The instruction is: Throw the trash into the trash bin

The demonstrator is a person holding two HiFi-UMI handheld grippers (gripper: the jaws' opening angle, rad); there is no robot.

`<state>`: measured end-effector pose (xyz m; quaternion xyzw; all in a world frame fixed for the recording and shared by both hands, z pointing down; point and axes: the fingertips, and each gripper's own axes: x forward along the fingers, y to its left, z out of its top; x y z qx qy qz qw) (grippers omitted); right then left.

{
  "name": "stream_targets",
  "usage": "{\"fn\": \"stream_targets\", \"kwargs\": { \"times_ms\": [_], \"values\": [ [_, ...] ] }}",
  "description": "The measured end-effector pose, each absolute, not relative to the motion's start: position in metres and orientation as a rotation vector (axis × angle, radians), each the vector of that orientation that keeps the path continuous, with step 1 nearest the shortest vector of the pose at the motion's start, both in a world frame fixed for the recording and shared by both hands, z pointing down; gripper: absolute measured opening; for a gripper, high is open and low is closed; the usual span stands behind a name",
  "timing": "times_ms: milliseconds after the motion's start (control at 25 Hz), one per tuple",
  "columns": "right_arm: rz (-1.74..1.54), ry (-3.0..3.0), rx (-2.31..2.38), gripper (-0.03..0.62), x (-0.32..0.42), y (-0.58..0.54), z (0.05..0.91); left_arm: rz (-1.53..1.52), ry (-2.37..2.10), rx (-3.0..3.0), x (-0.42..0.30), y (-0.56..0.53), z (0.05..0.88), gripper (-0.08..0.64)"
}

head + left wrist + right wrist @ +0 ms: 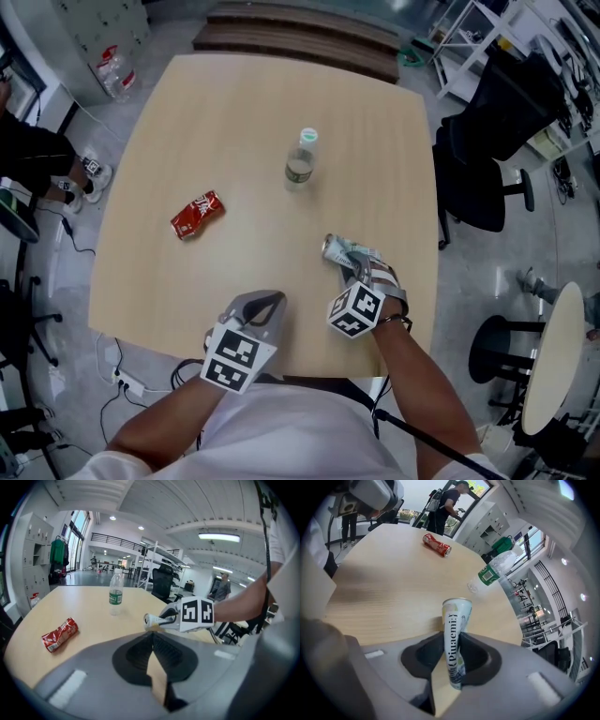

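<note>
The pale wooden table (187, 122) carries a clear plastic bottle (299, 167) with a green label, upright near its middle; its contents cannot be made out. A crushed red can (197, 215) lies toward the left edge. Near the front edge, the right gripper (453, 637) pinches a flattened white printed can (337, 249). The left gripper (152, 634) is closed and empty.

Top: you wear a white shirt (281, 427) with short sleeves.
Cable: a thin black cable (422, 442) crosses your shirt on your right side.
Left gripper: your left gripper (272, 300) has a smooth grey shell around a black hollow.
Right gripper: your right gripper (352, 265) has the same grey shell.
Markers: 2 white cubes with black square patterns, the left cube (232, 358) and the right cube (356, 310).
</note>
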<state>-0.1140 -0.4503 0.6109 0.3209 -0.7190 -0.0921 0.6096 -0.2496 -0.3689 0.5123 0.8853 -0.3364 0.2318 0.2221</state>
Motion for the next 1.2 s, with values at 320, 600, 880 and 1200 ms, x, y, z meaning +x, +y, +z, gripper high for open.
{"fn": "stream_targets", "kwargs": {
  "times_ms": [320,600,880,1200],
  "values": [
    [-0.026,-1.771,0.982,0.107,-0.124,-0.434,0.568,0.607,-0.840,2.538,-0.246,-0.367,0.500,0.009],
    [0.191,-1.907,1.277,0.106,-0.133,-0.399,0.510,0.603,-0.683,2.639,-0.238,-0.359,0.489,0.009],
    [0.343,-1.965,1.554,0.103,-0.131,-0.347,0.469,0.597,-0.459,2.766,-0.215,-0.339,0.472,0.009],
    [0.398,-1.930,1.856,0.101,-0.108,-0.280,0.430,0.532,-0.248,2.867,-0.180,-0.310,0.445,0.009]
  ]
}}
